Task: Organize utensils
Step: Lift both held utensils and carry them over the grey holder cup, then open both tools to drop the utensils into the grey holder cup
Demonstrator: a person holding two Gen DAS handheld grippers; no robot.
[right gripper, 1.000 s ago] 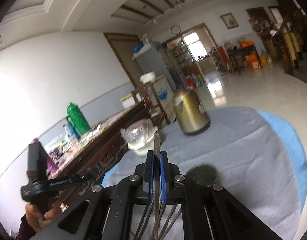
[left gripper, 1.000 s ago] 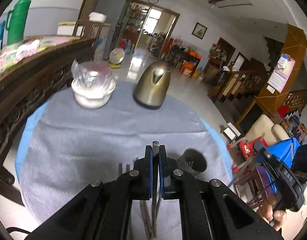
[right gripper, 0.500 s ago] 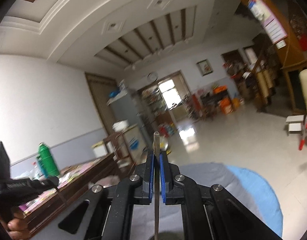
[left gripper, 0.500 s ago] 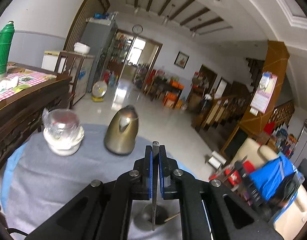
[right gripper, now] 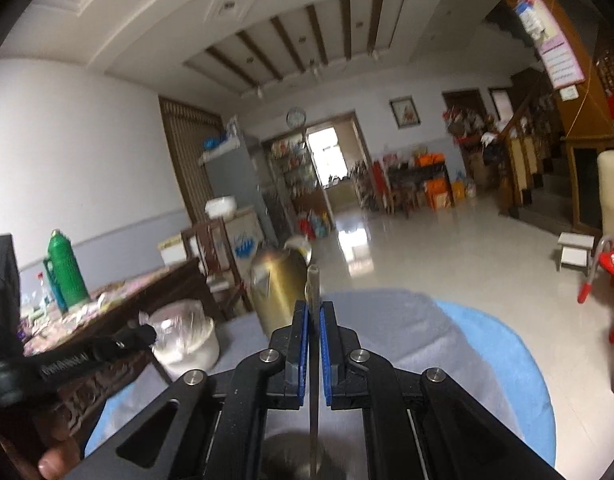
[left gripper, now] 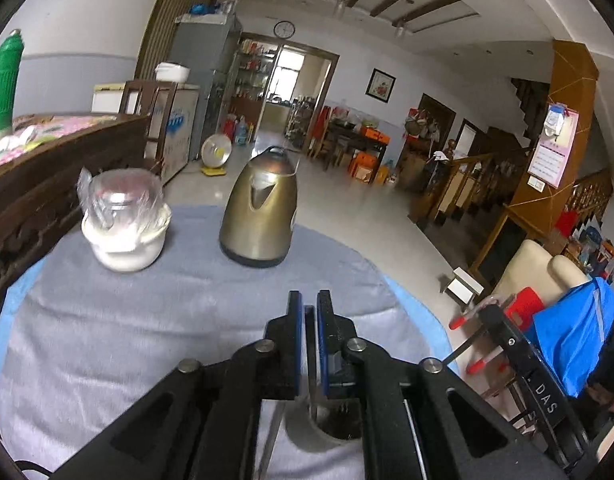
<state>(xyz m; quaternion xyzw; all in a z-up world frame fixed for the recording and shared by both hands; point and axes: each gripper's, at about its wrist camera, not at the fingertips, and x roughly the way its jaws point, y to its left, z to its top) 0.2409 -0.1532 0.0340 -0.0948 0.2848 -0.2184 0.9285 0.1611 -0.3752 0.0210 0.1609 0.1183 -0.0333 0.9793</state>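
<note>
Grey cloth (left gripper: pixel 155 332) covers the round table, with a brass-coloured kettle (left gripper: pixel 261 216) and a plastic-wrapped white pot (left gripper: pixel 125 220) standing at the back. Left gripper (left gripper: pixel 309 308) is opening around a thin metal utensil (left gripper: pixel 309 344) above a dark utensil cup (left gripper: pixel 331 428). Right gripper (right gripper: pixel 314 312) pinches 1 upright metal utensil handle (right gripper: pixel 313 280).

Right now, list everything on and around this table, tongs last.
table cloth: one, grey over blue, covers the round table
kettle: one, gold, far side of cloth
wrapped bowl: one, white under clear plastic, left of kettle
utensil cup: one, grey, below left tongs, leaning utensil inside
thermos: one, green, on wooden sideboard
wall clock: one, above doorway
left tongs: black, blue pads, jaws opening, metal handle between them
right tongs: black, blue pads, shut on thin metal utensil
</note>
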